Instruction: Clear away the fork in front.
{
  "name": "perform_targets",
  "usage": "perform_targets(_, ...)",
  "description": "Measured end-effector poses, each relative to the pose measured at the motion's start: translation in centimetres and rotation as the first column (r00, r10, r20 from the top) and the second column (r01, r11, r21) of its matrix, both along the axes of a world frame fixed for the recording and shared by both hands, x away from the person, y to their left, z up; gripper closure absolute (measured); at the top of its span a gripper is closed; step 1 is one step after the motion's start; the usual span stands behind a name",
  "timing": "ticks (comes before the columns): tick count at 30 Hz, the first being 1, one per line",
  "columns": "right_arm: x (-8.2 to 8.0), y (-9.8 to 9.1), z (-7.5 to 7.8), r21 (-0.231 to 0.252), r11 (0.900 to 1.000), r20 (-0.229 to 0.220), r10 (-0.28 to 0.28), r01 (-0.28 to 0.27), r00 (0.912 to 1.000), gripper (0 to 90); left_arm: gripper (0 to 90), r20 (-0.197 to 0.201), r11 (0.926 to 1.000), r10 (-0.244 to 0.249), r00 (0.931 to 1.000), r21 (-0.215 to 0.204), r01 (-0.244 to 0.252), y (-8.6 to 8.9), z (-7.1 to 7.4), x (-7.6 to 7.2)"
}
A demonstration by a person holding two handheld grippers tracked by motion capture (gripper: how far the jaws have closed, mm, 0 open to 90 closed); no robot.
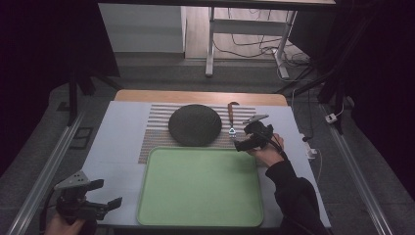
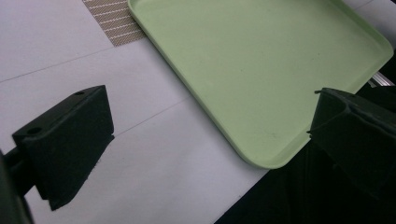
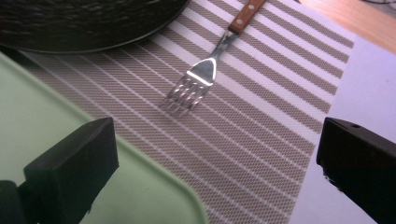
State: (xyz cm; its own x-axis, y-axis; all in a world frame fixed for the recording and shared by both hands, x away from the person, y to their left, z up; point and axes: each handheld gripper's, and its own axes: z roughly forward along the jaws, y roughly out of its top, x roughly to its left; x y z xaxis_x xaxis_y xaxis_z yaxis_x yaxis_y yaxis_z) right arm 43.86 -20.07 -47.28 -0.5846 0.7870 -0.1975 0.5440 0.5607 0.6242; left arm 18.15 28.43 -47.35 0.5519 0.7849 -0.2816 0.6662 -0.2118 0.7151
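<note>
A fork with a wooden handle lies on the striped placemat, tines toward me, just right of the dark round plate. In front of them lies a pale green tray, with nothing on it. My right gripper hovers open at the tray's far right corner, a short way before the fork's tines, nothing between its jaws. My left gripper stands open over the white table cover near the tray's near left corner.
A white cover spreads over the wooden table. Metal rails run along both sides. Beyond the far edge stand desk legs and loose cables on the floor.
</note>
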Motion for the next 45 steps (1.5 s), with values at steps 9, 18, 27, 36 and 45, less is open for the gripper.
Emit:
perform_targets(9, 1.0, 1.3, -0.9, -0.146, 0.9875, 0.051, 0.068, -0.060, 0.9964, 0.0, 0.0, -0.001, 1.0000, -0.001, 1.0000, 0.000, 0.001, 0.0, 0.0, 0.0)
perform_targets(18, 1.1, 3.2, -2.0, -0.321, 0.9391, 0.090, 0.159, -0.122, 0.9832, 4.1, 0.0, -0.002, 1.0000, -0.002, 1.0000, 0.000, 0.002, 0.0, 0.0, 0.0)
perform_targets(27, 1.5, 4.3, -3.0, -0.434, 0.8839, 0.095, 0.237, -0.174, 0.9668, 14.3, 0.0, -0.002, 1.0000, -0.001, 1.0000, 0.000, 0.001, 0.0, 0.0, 0.0)
perform_targets(36, 1.0, 5.4, -3.9, -0.546, 0.8062, 0.101, 0.334, -0.229, 0.9370, 39.2, 0.0, -0.002, 1.0000, -0.001, 1.0000, 0.000, 0.001, 0.0, 0.0, 0.0)
perform_targets(45, 0.2, 6.1, -5.0, -0.654, 0.6897, 0.065, 0.460, -0.311, 0.8854, 75.9, 0.0, -0.002, 1.0000, -0.002, 1.0000, 0.000, 0.002, 0.0, 0.0, -0.1)
